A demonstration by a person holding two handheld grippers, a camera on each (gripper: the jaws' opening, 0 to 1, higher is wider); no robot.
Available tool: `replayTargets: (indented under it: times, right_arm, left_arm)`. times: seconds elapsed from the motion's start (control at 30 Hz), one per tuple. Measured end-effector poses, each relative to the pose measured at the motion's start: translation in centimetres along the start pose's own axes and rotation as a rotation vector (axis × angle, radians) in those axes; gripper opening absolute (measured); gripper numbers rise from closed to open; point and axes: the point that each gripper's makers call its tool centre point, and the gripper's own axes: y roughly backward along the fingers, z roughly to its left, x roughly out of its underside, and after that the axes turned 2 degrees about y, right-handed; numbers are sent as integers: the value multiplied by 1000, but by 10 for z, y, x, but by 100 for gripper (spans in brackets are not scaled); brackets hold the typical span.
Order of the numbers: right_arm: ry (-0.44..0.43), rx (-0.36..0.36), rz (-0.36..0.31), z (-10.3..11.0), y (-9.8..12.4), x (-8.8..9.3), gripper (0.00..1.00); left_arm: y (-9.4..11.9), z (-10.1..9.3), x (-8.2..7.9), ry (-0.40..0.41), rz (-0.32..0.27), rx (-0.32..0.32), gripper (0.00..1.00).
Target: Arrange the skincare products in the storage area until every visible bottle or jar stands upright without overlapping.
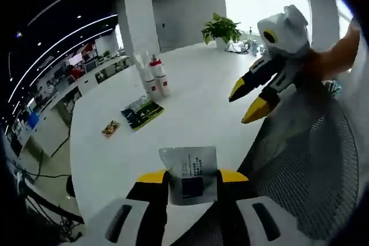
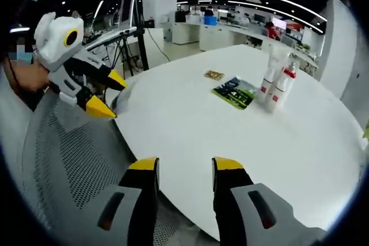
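**Carrying the sachet to the bottles**

The left gripper (image 1: 192, 178) is pinching a silver sachet (image 1: 189, 171) above the table (image 1: 196, 108) edge; the right gripper (image 2: 184, 168) is hovering with jaws parted, holding nothing; the bottles (image 1: 154, 77) are standing upright together, well apart; best to be setting the sachet down beside them without overlapping.

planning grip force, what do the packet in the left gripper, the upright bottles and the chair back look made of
The packet, pinched between the left gripper jaws, looks like thin silvery foil or plastic film: flat, slightly creased, printed. The bottles look like smooth white plastic with red labels; glass can't be ruled out. The chair back is grey woven mesh, its open holes visible.
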Motion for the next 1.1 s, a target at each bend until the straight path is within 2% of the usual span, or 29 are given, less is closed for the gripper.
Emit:
replayTargets:
  times: [0.07, 0.23, 0.3, 0.37, 0.53, 0.7, 0.87, 1.1]
  right_arm:
    - [1, -8, 3, 3, -1, 0, 34]
    - [-1, -43, 10, 10, 0, 2, 33]
    - [-17, -81, 21, 17, 0, 3, 33]
    - [-58, -142, 31, 28, 0, 1, 33]
    - [-105, -229, -22, 45, -1, -18, 32]
    - [-182, -289, -67, 58, -14, -40, 29]
    - [-209, -324, -53, 65, -33, -49, 29]
    - [-288, -387, 12, 74, -52, -49, 23]
  left_arm:
    - [-1, -6, -4, 27, -33, 20, 34]
    - [-7, 2, 0, -54, -28, -53, 34]
    - [-9, 4, 0, -118, -20, -79, 34]
    - [-10, 1, 1, -109, -20, -60, 34]
    - [-12, 3, 6, -128, -1, -69, 34]
    - [-12, 4, 7, -150, 1, -77, 34]
    - [-12, 5, 10, -165, 11, -79, 34]
    - [-11, 5, 12, -187, 15, -75, 34]
